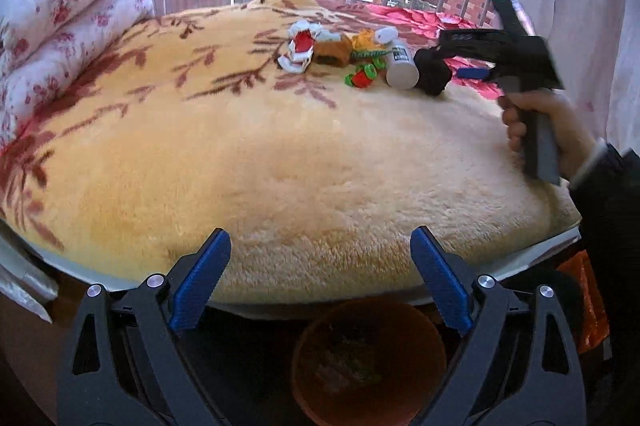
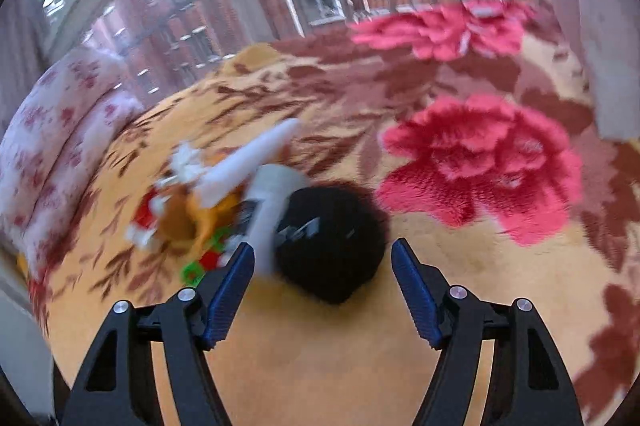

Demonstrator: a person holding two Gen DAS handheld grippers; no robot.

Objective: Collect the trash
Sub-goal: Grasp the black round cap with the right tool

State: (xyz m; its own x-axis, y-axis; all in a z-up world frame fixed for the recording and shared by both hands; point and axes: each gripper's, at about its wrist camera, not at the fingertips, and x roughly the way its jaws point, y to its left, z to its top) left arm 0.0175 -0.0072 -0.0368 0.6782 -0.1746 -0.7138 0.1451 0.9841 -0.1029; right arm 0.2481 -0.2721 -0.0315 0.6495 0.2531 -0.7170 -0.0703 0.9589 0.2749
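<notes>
On the bed, a plush cream-yellow blanket (image 1: 304, 154) with brown leaf sprigs and pink-red flowers carries a small heap of trash near the window side. The heap holds a crumpled white-and-red paper wrapper (image 1: 301, 47), a brown crumpled paper piece (image 1: 332, 53), an orange-and-green printed packet (image 1: 366, 44), a small red-and-green plastic scrap (image 1: 362, 76), a white cylindrical plastic bottle (image 1: 401, 64) lying on its side, and a black fuzzy round lump (image 1: 432, 71) touching the bottle's end. The bottle bears a dark printed label, too small to read; no wording on any wrapper can be made out.

The left hand-held gripper (image 1: 320, 282) hangs over the near bed edge, blue pads wide apart, holding nothing. Below it stands a round orange-brown plastic bin (image 1: 370, 358).

The right hand-held gripper (image 2: 322, 290) has its jaws apart, empty, just short of the black lump (image 2: 332, 242). The view is blurred.
</notes>
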